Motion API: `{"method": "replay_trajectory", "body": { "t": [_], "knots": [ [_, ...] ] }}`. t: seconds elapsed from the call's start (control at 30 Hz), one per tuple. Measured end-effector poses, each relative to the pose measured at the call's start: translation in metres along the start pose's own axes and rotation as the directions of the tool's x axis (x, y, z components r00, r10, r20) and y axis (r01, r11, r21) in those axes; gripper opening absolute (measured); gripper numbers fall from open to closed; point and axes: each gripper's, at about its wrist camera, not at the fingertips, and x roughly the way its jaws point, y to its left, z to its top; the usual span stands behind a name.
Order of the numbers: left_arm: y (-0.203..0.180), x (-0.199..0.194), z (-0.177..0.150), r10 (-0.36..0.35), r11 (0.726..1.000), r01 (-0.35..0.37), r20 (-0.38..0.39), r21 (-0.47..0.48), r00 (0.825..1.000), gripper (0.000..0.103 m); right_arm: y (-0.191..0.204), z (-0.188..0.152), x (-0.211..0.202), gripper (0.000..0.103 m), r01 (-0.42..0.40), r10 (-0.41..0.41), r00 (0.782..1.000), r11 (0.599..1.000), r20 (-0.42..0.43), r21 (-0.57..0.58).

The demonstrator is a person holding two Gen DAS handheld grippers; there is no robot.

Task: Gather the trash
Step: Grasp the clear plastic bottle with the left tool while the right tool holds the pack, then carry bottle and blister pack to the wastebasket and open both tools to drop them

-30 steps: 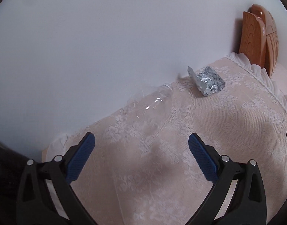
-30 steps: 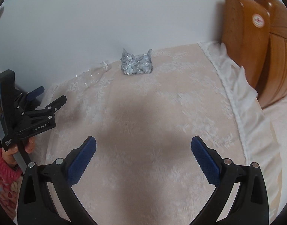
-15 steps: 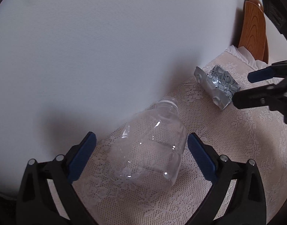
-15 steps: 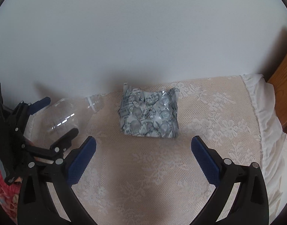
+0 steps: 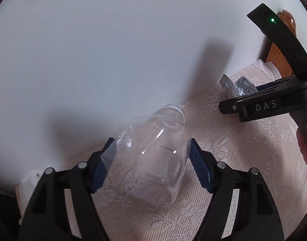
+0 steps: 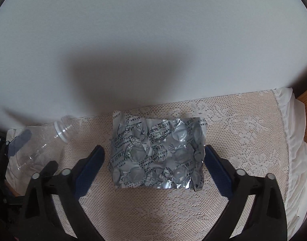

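A clear empty plastic bottle [image 5: 153, 160] lies on the lace cloth by the wall, neck pointing away. My left gripper [image 5: 151, 160] has closed on its body, both blue pads touching its sides. The bottle also shows in the right wrist view [image 6: 39, 146], with the left gripper's fingers around it. A crumpled silver blister pack [image 6: 157, 154] lies flat on the cloth. My right gripper [image 6: 153, 160] is open with the pack between its fingers, pads apart from it. The pack [image 5: 239, 86] also shows in the left wrist view, partly hidden behind the right gripper.
A white wall [image 6: 153, 40] stands right behind both items. The lace cloth [image 6: 244, 130] covers the surface, with a white frilled edge [image 6: 292, 130] at the right. A wooden headboard [image 5: 278, 56] stands beyond it.
Both grippers moved forward toward the wall. The left gripper closed on the bottle. The right gripper now straddles the blister pack, still open.
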Motion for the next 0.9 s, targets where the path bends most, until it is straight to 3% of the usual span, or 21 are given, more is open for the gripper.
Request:
{"method": "replay_trajectory", "body": {
  "t": [0.07,0.17,0.47,0.7,0.9],
  "knots": [
    [0.004,-0.007,-0.004,0.013,1.000,-0.013,0.004,-0.014,1.000,0.070,0.003,0.001,-0.002,0.075,0.000,0.000,1.000,1.000,0.005,-0.006],
    [0.006,-0.014,-0.009,0.023,0.999,-0.023,0.007,-0.034,1.000,0.070,-0.002,0.001,-0.009,0.067,-0.050,0.050,0.999,0.999,0.020,0.018],
    [-0.015,-0.051,-0.018,0.044,0.998,-0.042,0.034,-0.052,0.998,0.070,-0.018,-0.031,-0.057,0.053,-0.139,0.136,0.986,0.990,0.097,0.029],
    [-0.061,-0.115,-0.032,0.004,0.998,0.000,0.069,-0.059,0.998,0.070,-0.047,-0.104,-0.126,0.053,-0.199,0.192,0.963,0.980,0.191,0.018],
    [-0.131,-0.184,-0.068,-0.053,0.999,0.054,0.066,-0.008,0.996,0.070,-0.086,-0.221,-0.197,0.054,-0.211,0.193,0.952,0.976,0.239,0.053]
  ]
}}
